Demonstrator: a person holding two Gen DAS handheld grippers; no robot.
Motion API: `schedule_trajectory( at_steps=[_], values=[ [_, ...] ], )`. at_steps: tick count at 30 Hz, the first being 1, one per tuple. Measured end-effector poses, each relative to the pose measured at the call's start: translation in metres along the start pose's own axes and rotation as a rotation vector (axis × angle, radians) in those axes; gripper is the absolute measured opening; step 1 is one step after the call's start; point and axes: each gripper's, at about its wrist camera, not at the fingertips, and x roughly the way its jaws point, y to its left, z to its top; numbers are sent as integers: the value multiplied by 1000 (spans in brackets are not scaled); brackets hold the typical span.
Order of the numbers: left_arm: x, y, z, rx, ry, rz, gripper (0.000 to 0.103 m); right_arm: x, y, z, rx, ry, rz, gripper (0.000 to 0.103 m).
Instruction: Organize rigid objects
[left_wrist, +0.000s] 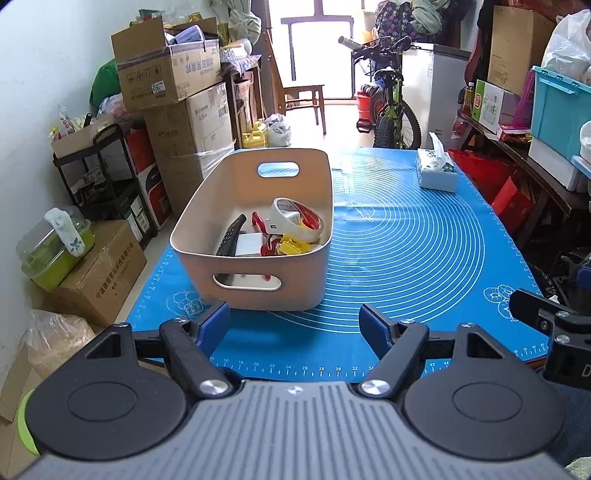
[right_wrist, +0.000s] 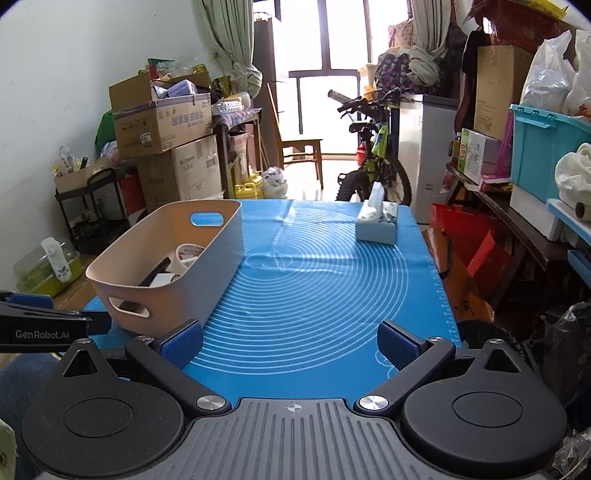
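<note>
Your left tongs are spread wide, holding nothing, parked low just short of the bin's near wall

Bin: beige plastic tub, rounded corners, slot handle cut into each short end, sitting on the left part of the blue mat. Smooth, slightly tapered walls, so probably slippery on a side pinch. If you need to shift it, hook the near handle slot or clamp the rim; likely light even with the load

Inside, left to right: black remote, flat and stiff, take it across the narrow width; white block, can't tell what it is; red handled piece, hard plastic by the look; tape roll, a rigid ring standing tilted on the pile, grip through the wall of the ring; yellow plastic part, small and probably light. All heaped together toward the near end, so lifting one may drag its neighbours

Mat is thin, with printed white rings and ruler marks, and covers the tabletop. No loose rigid items visible on it, so the sorting looks about done

Tissue box at far right, soft pack, not your target

Your right tongs also spread wide and hold nothing, over bare mat right of the bin
</note>
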Motion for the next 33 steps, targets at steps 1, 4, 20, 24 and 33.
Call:
schedule_trajectory(
  at_steps=[1,4,20,24,33],
  values=[
    [0,1,-2,-3,-5,0,77,-1,0,-3,-3,-8,-4,100],
    [2,4,-9,-20,1,-19,77,-3,0,-10,-17,-26,6,100],
    [2,-8,-37,62,-52,-36,77,-9,9,-41,-22,-51,7,100],
    [2,-12,-39,76,-64,-45,77,-7,9,-42,-25,-45,7,100],
    [6,-13,-40,67,-51,-35,77,-10,12,-43,-43,-55,9,100]
  ],
)
